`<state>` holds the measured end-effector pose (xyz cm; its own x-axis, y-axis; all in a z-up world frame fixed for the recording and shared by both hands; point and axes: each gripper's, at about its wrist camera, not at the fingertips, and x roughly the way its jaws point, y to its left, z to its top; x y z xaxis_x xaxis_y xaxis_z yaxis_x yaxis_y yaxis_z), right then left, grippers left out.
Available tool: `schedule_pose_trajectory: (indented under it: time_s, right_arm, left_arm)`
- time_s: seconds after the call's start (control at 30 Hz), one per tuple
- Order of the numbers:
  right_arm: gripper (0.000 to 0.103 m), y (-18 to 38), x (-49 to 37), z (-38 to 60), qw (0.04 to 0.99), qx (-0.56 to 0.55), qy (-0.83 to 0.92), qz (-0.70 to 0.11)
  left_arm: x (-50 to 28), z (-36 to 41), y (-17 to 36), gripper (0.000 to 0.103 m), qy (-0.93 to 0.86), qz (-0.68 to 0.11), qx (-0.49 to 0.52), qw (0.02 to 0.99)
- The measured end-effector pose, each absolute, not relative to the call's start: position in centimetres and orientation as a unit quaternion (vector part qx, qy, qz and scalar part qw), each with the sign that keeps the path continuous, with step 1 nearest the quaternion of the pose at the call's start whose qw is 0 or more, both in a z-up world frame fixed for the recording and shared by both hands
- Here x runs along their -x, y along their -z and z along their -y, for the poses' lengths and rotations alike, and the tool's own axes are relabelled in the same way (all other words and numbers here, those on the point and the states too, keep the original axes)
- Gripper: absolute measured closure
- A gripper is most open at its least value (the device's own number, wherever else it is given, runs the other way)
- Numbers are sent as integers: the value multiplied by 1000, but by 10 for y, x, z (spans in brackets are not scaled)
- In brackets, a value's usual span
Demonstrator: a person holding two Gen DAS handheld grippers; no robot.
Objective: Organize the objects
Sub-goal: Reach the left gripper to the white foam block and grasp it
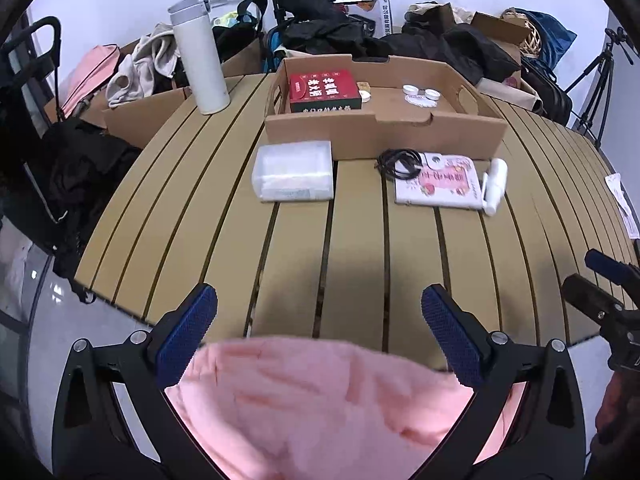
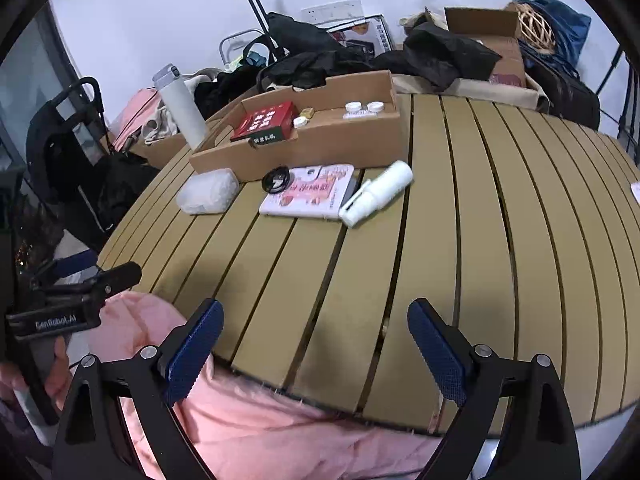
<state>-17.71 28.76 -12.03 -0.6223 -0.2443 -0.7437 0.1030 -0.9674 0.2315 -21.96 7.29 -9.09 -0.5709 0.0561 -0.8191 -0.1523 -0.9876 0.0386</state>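
A cardboard tray (image 1: 384, 124) (image 2: 320, 140) at the far side of the slatted table holds a red box (image 1: 323, 90) (image 2: 266, 120) and small white caps (image 1: 422, 93). In front of it lie a clear plastic pack (image 1: 294, 170) (image 2: 206, 192), a coiled black cable (image 1: 400, 162) (image 2: 276, 178), a pink-and-white booklet (image 1: 438, 182) (image 2: 310, 192) and a white tube-shaped device (image 1: 495, 186) (image 2: 378, 192). My left gripper (image 1: 320, 336) is open and empty at the near table edge. My right gripper (image 2: 316, 348) is open and empty, also at the near edge.
A white thermos (image 1: 198, 56) (image 2: 178, 106) stands at the table's far left. Bags, clothes and boxes (image 1: 360, 36) pile up behind the table. Pink clothing (image 1: 320, 400) fills the foreground. A tripod (image 1: 600, 80) stands at right.
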Motion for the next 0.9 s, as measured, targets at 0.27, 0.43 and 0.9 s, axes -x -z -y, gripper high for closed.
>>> schedule_pose_trajectory:
  time_s: [0.27,0.43,0.9]
  right_arm:
    - [8,122,226,-268,136,-414,895,94]
    - [33,143,278,-236,210,-441,862,134]
    - [62,197,378,-153,277,-484,807,195]
  left_arm:
    - [295,-53,94,1,-884,-39,462,60]
    - [334,-19,104,23,-889,14,451,84]
    - [367,13,153,67,-839,150,494,174]
